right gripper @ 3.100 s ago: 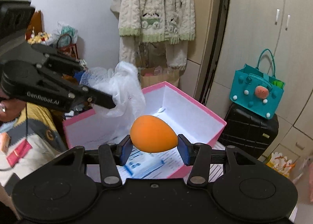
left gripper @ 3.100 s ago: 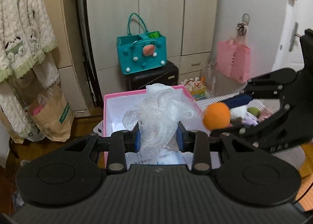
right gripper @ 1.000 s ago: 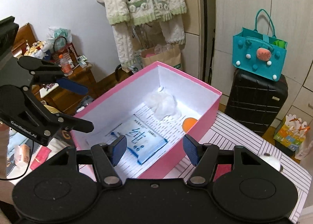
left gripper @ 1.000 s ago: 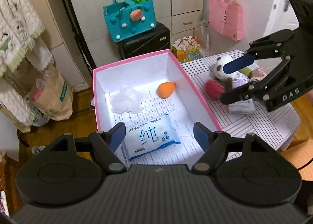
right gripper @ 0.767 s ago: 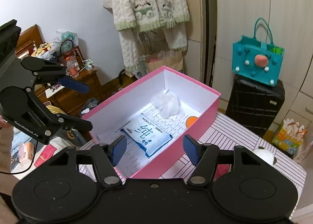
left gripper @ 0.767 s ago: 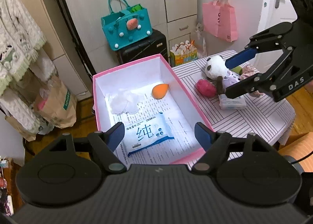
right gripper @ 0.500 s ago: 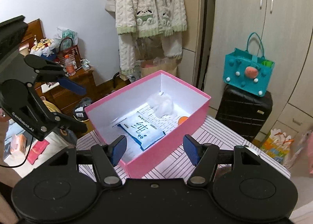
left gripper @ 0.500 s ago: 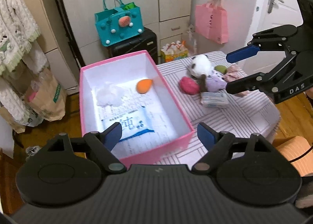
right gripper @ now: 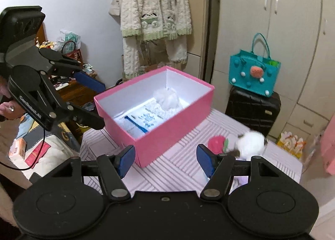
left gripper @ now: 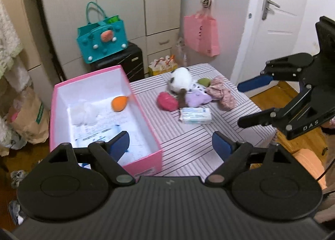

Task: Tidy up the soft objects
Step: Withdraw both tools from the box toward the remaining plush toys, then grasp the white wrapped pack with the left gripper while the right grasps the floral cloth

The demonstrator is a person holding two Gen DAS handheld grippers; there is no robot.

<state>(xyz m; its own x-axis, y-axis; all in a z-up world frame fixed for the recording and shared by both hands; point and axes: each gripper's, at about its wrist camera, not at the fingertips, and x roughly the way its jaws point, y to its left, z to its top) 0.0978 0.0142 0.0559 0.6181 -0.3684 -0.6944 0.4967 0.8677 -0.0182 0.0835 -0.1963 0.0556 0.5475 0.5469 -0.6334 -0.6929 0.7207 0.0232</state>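
Pink cardboard is forming the box [left gripper: 144,114] sitting at the left edge of the striped tabletop [left gripper: 188,135], with an orange sponge [left gripper: 119,103], a white mesh puff [left gripper: 86,113] and a tissue pack [right gripper: 144,121] lying inside. A panda plush [left gripper: 180,78], red ball [left gripper: 166,101] and wipes packet [left gripper: 195,115] are clustering toward the far right corner. Both the left hand-held gripper [left gripper: 170,142] and right hand-held gripper [right gripper: 165,159] are hanging wide apart, gripping nothing.

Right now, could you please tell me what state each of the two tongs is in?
Left tongs: open, holding nothing, above the near end of the pink box.
Right tongs: open, holding nothing, above the striped table.
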